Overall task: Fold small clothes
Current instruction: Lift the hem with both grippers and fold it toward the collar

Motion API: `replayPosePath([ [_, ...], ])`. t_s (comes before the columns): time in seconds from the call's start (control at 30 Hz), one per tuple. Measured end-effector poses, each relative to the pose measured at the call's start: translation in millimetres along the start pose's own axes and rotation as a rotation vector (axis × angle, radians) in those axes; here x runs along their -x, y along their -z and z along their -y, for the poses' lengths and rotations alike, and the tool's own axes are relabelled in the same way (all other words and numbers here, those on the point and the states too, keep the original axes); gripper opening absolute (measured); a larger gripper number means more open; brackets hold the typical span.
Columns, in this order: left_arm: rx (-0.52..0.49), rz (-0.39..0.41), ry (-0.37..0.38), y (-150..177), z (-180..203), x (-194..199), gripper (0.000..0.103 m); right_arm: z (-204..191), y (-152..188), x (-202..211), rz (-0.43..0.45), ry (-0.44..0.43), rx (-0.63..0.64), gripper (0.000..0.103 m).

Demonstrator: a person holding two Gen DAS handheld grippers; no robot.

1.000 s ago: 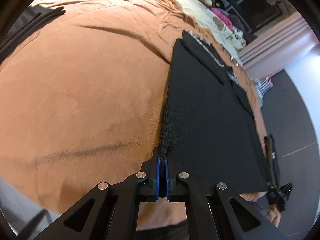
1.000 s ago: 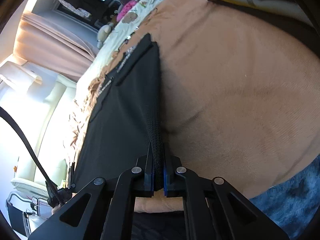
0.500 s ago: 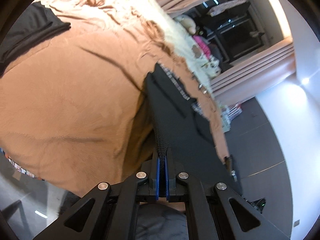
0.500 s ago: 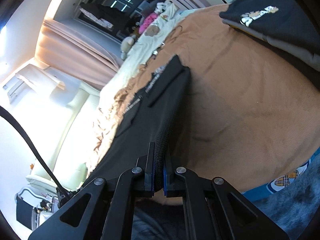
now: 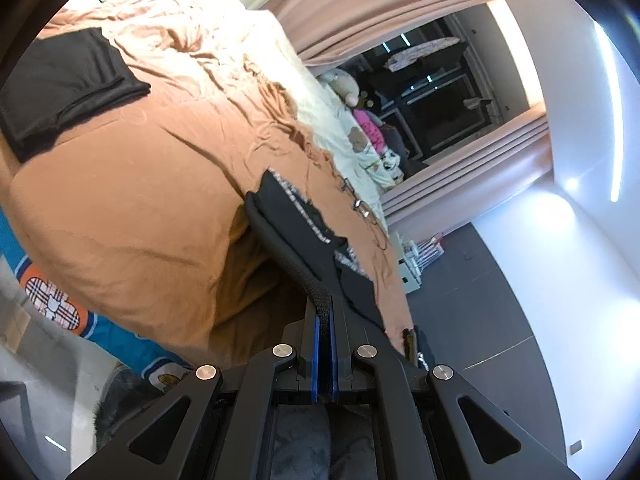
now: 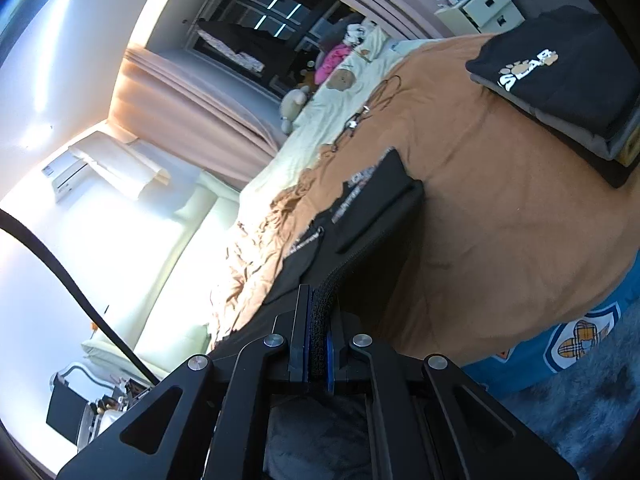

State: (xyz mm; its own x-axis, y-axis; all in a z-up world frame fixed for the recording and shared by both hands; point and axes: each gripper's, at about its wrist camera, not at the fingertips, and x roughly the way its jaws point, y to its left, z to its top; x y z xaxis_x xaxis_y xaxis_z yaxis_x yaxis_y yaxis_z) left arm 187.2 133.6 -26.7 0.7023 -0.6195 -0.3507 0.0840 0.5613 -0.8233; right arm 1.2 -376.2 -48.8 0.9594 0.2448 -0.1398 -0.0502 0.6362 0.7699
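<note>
Left wrist view: sits just behind the left tongs (image 5: 325, 312), close in, looking along them across the bed (image 5: 132, 208) toward the dark window (image 5: 432, 92), horizon tilted. Right wrist view: same setup behind the right tongs (image 6: 318, 320), facing the same window (image 6: 260, 36). Both share the black garment (image 5: 296, 220), tan bedspread, and pink curtains (image 6: 188, 116).

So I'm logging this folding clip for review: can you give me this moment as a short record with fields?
surface: bed with brown cover
item being folded: black garment
left tongs: shut on the garment's edge
right tongs: shut on the garment's edge
garment state: near edge lifted, far end on the bed
already folded: black pile; stack topped by a black printed top
</note>
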Motion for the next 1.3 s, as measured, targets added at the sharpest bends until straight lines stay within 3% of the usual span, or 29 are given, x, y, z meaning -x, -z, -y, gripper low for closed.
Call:
replayPosePath([
  [0.33, 0.021, 0.051, 0.059, 25.2, 12.7, 54.0, 0.003, 4.2, 13.7, 22.6, 0.035, -0.05, 0.028, 0.002],
  [0.57, 0.015, 0.068, 0.089, 25.4, 22.3, 69.2, 0.003, 10.9, 8.8, 23.9, 0.05, -0.069, 0.035, 0.002],
  [0.9, -0.003, 0.063, 0.073, -17.6, 39.1, 34.1, 0.003, 3.8, -31.6, -16.9, 0.057, -0.061, 0.052, 0.002],
  [1.3, -0.026, 0.053, -0.024, -82.7, 45.1, -43.0, 0.003, -7.4, -94.0, -104.6, 0.03, 0.005, 0.068, 0.002],
])
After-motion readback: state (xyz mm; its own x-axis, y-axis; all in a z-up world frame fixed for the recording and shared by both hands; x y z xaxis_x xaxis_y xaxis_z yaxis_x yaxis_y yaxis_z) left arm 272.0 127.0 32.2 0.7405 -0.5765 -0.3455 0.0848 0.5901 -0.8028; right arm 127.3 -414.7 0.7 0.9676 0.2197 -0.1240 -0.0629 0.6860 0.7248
